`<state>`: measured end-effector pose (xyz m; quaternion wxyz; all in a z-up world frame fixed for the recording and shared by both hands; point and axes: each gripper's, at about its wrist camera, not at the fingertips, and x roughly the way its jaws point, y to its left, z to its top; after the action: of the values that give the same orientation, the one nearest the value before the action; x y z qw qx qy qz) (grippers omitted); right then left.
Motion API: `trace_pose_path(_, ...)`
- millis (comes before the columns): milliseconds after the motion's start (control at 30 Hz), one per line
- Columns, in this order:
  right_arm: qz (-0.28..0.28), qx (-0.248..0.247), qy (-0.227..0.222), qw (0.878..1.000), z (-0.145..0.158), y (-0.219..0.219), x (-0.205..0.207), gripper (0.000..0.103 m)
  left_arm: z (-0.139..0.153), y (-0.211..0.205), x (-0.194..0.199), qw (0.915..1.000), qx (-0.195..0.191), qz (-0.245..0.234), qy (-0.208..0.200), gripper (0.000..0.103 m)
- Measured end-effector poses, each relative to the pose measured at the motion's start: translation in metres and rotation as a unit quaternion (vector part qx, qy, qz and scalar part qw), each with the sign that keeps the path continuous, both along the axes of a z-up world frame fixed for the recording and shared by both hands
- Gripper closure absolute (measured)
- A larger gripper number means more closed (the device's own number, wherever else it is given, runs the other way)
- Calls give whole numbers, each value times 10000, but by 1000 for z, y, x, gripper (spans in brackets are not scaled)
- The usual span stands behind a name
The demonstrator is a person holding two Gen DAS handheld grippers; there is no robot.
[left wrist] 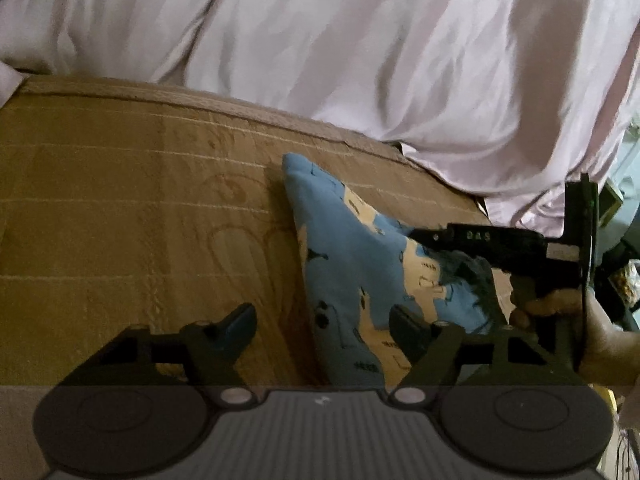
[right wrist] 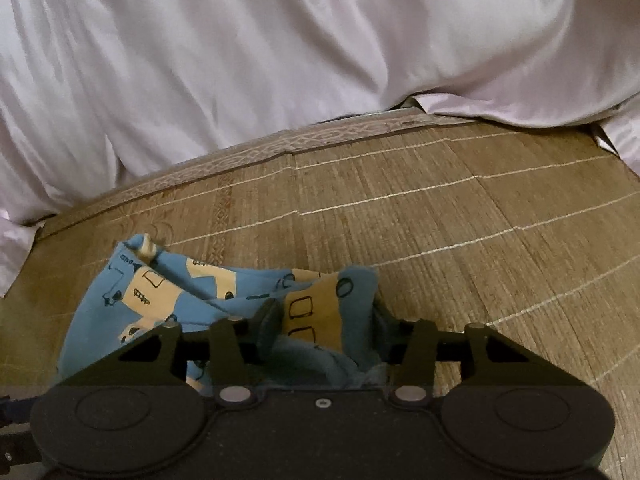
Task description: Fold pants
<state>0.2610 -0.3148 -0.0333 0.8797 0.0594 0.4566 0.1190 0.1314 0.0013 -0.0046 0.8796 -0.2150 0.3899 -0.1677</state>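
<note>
One pants, two grippers, one mat

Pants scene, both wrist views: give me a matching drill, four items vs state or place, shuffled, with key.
Items:
1. left gripper
2. right gripper
3. pants
4. pale sheet

States:
A. bunched beyond the far edge of the mat
B. open, holding nothing
C. blue with yellow print, lying crumpled on the woven mat
D. fingers around a fold of cloth

Pairs: 1-B, 2-D, 3-C, 4-A
</note>
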Motion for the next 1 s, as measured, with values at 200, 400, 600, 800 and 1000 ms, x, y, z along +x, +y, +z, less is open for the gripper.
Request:
trace_pose_path(200,-367,41,124,9992,1,0,0,48,9,-14,1,9985,482,-195,159,36)
trace_pose_path(400,-400,-325,64,9987,1,10,-5,51,10,-20,-1,9972,586,-382,252,52)
trace_pose_path(600,-544,-206,88,9983,2,8,-10,60,10,-16,4,9977,390,-363,426,57)
trace_pose_path(800,-761,-11,33,9971,9,4,-20,82,9,-16,5,9971,347,-432,517,71)
trace_pose_path(1000,-1228,493,56,9912,14,-15,-50,90,11,-9,5,9974,252,-329,597,81)
